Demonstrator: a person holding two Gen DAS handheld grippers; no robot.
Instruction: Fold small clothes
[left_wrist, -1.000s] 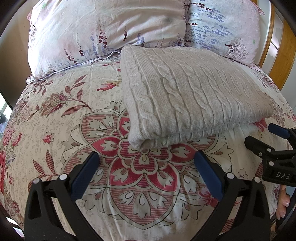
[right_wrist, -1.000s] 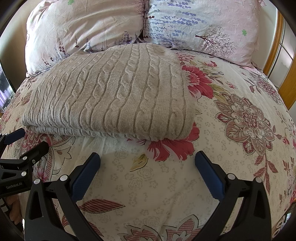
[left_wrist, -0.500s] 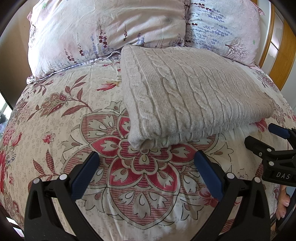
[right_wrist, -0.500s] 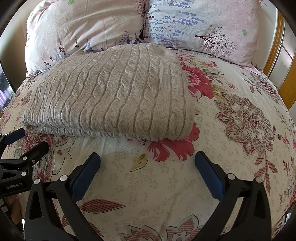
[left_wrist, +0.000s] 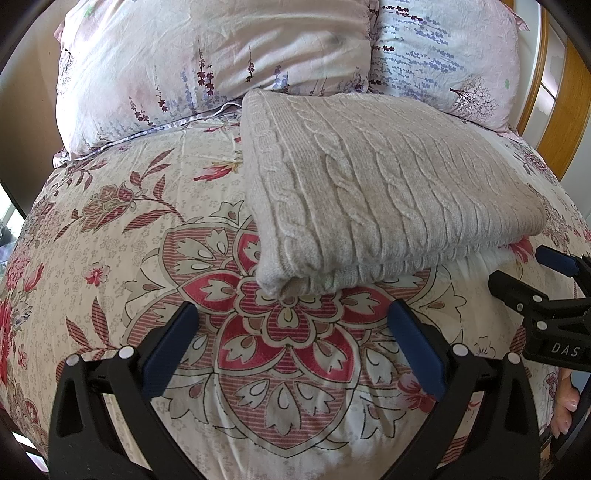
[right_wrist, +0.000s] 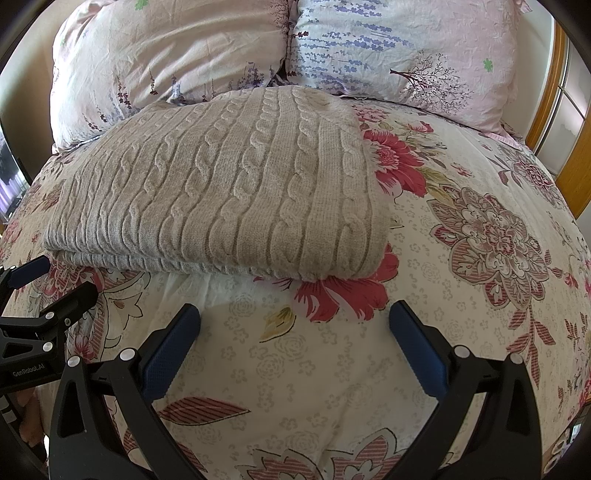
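A beige cable-knit sweater (left_wrist: 376, 192) lies folded into a thick rectangle on the floral bedspread (left_wrist: 110, 258); it also shows in the right wrist view (right_wrist: 229, 192). My left gripper (left_wrist: 291, 325) is open and empty, just short of the sweater's near left corner. My right gripper (right_wrist: 293, 325) is open and empty, just short of the sweater's near right corner. Each gripper shows in the other's view, the right one at the right edge (left_wrist: 532, 280) and the left one at the left edge (right_wrist: 48, 284), both beside the sweater's front edge.
Two floral pillows (left_wrist: 207, 59) (right_wrist: 399, 48) lean at the head of the bed behind the sweater. A wooden frame (left_wrist: 561, 96) stands at the right. The bedspread (right_wrist: 480, 240) stretches to the right of the sweater.
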